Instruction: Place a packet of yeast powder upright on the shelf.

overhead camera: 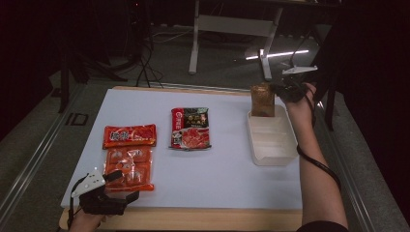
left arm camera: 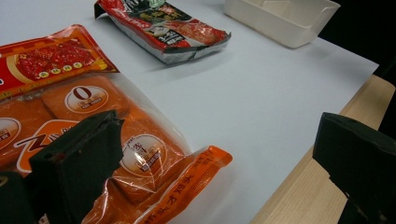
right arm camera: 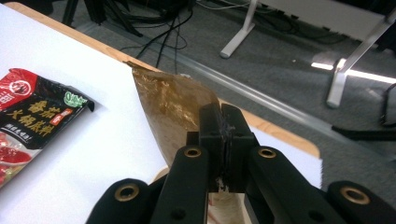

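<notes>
Dark floor, cables and white stand legs lie behind a wooden table (overhead camera: 193,220) covered by a white sheet, on which everything is laid out.

At the near left, the left gripper (overhead camera: 113,186) is held at the table's edge with its jaws spread wide and nothing between them. Just ahead of it and partly under its one jaw, an orange packet of wrapped blocks (left arm camera: 140,154) lies flat; beyond the jaws and toward the middle of the sheet, a red-and-black sauce packet (left arm camera: 163,28) also lies flat. Neither is touched.

Farther right, well apart from the left gripper, a cream tray (overhead camera: 283,157) stands near the right edge. Directly below the right gripper (right arm camera: 223,140), a golden-brown pouch (right arm camera: 168,107) is held upright, its lower end inside the far end of the tray. The jaws are pressed together on the pouch's upper edge, with the thin film pinched between the pads.

The step in hand is judged to be the placing of the pouch into the tray. What is called for next is probably a little more lowering until the pouch is borne by the tray, then a release, perhaps with a tilt so that it is laid flat.

The pouch is seen as glossy, crinkled foil-like film, limp and slightly curled, its contents not legible.
</notes>
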Action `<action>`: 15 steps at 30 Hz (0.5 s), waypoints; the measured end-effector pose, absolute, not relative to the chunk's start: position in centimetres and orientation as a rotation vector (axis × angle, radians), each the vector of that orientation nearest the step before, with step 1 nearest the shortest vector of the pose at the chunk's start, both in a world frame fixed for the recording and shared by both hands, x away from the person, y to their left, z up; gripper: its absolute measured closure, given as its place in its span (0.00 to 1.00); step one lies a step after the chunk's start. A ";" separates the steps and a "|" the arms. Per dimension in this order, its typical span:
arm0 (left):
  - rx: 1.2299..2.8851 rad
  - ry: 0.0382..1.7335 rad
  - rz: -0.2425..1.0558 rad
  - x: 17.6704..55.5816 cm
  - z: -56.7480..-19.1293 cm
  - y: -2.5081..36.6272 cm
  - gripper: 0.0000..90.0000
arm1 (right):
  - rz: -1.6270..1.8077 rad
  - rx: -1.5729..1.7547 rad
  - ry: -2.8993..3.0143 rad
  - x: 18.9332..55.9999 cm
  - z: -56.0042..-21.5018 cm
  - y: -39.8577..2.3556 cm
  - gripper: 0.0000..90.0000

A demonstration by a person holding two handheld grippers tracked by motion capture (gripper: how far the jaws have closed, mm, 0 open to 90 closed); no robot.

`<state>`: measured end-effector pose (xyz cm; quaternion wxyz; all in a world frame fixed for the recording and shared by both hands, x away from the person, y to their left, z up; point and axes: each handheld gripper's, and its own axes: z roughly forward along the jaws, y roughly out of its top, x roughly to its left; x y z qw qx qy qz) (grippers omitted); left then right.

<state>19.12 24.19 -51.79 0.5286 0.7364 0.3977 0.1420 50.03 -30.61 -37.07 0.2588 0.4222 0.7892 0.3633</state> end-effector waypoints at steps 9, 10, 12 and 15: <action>1.757 0.937 0.343 19.1 -51.8 24.2 0.02 | 0.909 1.249 2.087 50.0 -38.5 -32.7 0.96; 1.757 0.936 0.346 19.1 -51.8 24.2 0.02 | 0.911 1.260 2.083 50.0 -38.5 -32.9 0.94; 1.757 0.934 0.345 19.1 -51.7 24.2 0.02 | 0.918 1.267 2.071 49.8 -38.3 -33.3 0.90; 1.752 0.930 0.351 19.0 -51.7 24.1 0.02 | 0.948 1.273 2.050 49.3 -37.7 -33.6 0.85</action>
